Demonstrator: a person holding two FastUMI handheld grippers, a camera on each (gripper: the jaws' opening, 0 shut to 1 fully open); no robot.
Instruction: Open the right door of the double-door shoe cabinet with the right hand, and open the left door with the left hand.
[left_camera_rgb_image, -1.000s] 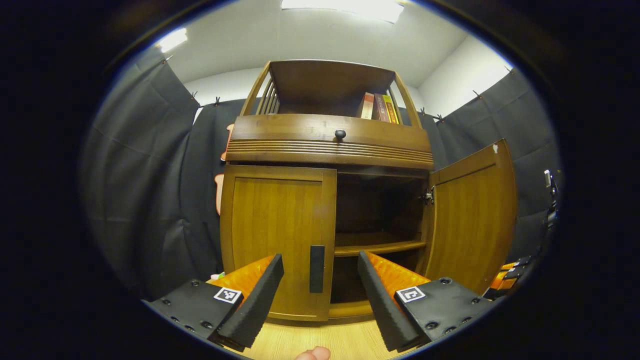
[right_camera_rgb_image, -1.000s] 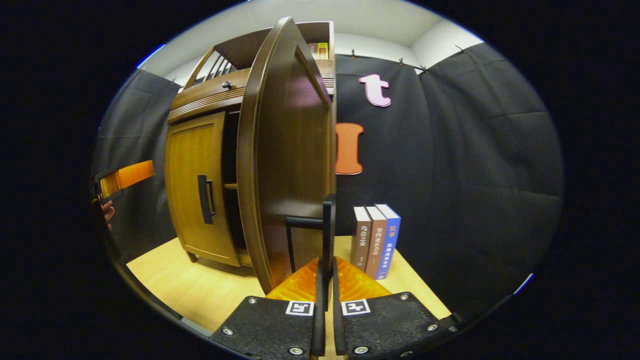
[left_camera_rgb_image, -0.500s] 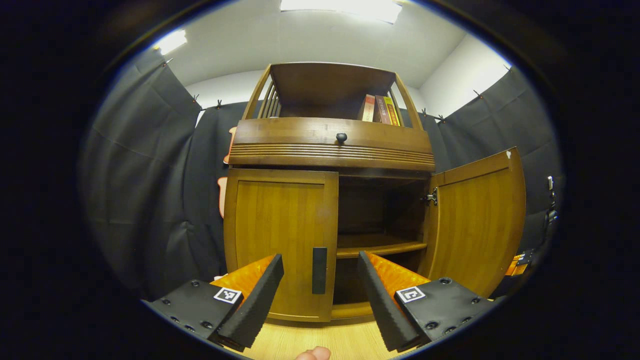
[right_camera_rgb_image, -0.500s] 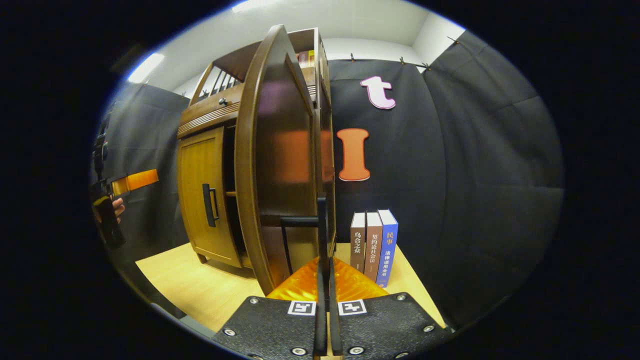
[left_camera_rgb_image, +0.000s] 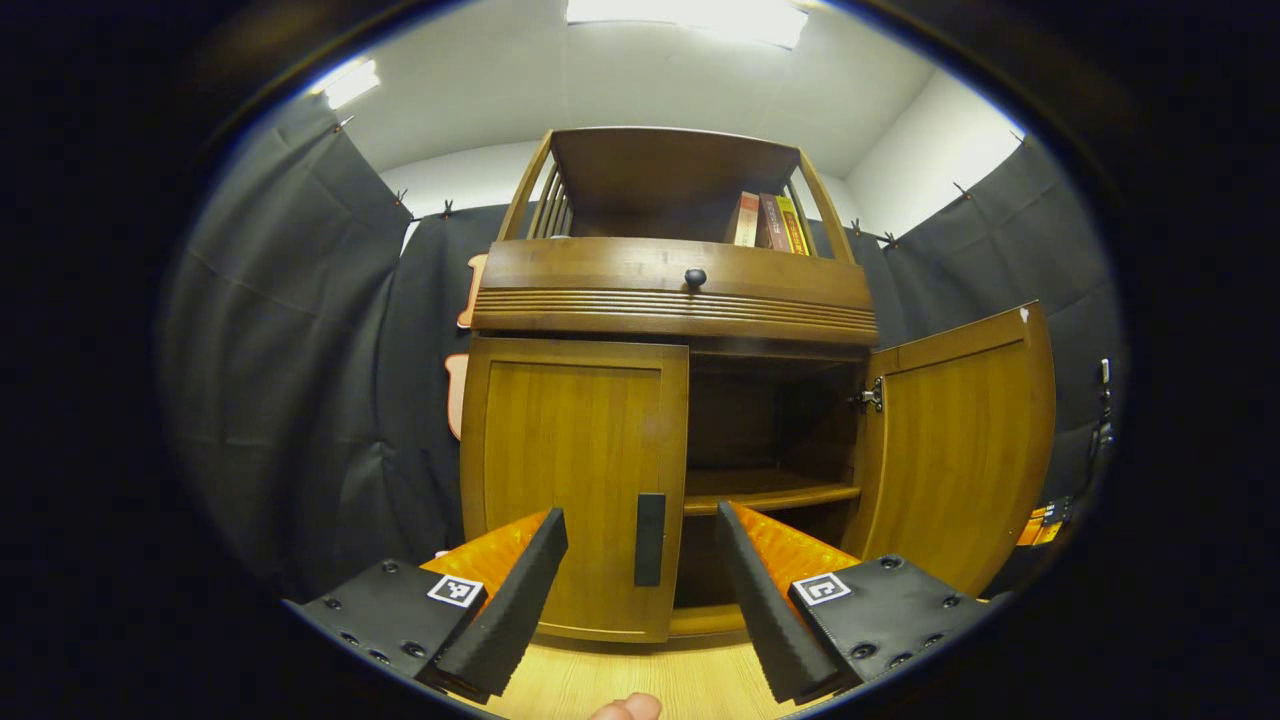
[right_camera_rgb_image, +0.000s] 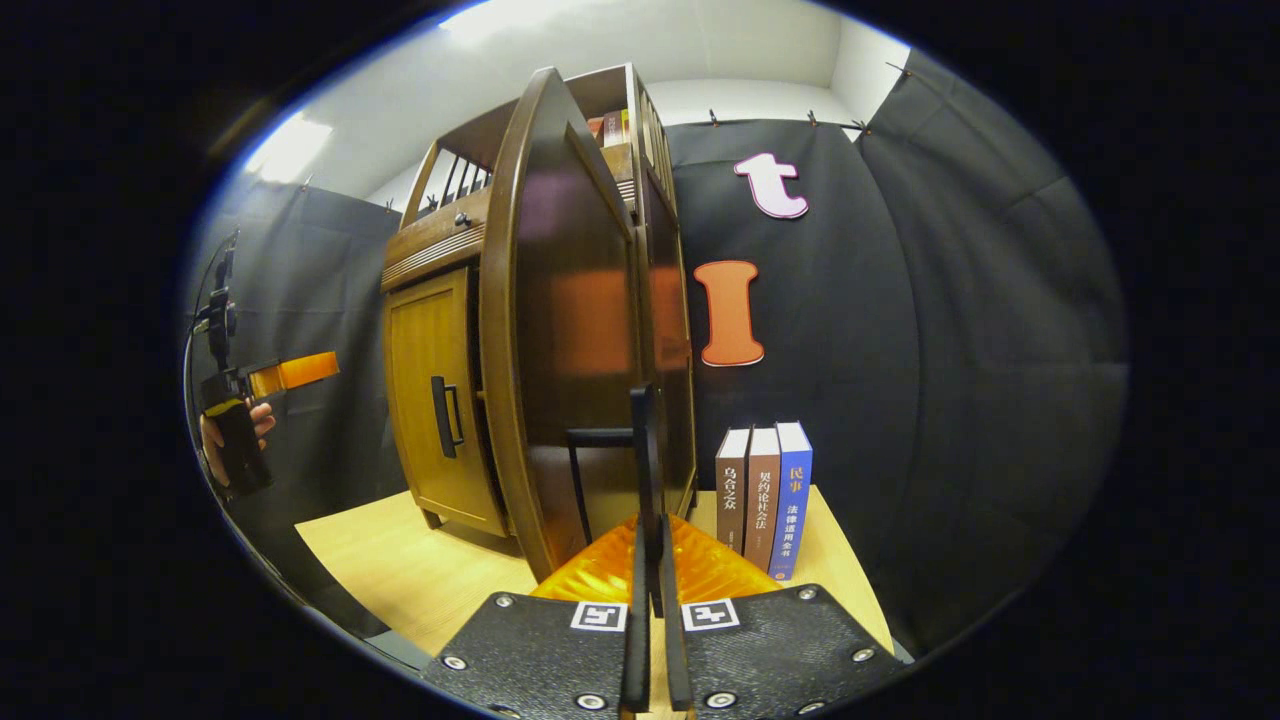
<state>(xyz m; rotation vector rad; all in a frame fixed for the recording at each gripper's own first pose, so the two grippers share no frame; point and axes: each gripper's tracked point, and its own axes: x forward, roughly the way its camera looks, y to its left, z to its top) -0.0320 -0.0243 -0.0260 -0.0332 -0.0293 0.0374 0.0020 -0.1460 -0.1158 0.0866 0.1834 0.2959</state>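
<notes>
The right gripper (right_camera_rgb_image: 650, 560), jaws clamped on the right door's handle (right_camera_rgb_image: 645, 450), holds the right door (left_camera_rgb_image: 955, 450) wide open; the left gripper (left_camera_rgb_image: 640, 585), jaws spread, faces the closed left door (left_camera_rgb_image: 570, 470).

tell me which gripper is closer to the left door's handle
Left. The left gripper is open in front of the left door's handle, not touching. The right gripper is shut on the right door's handle, off to the side.

We see the shoe cabinet (left_camera_rgb_image: 670, 290) standing on the worktop (right_camera_rgb_image: 400, 570), its left door (left_camera_rgb_image: 575, 480) closed, its right door (left_camera_rgb_image: 955, 450) swung wide; three books (right_camera_rgb_image: 765, 495) stand upright right of it.
</notes>
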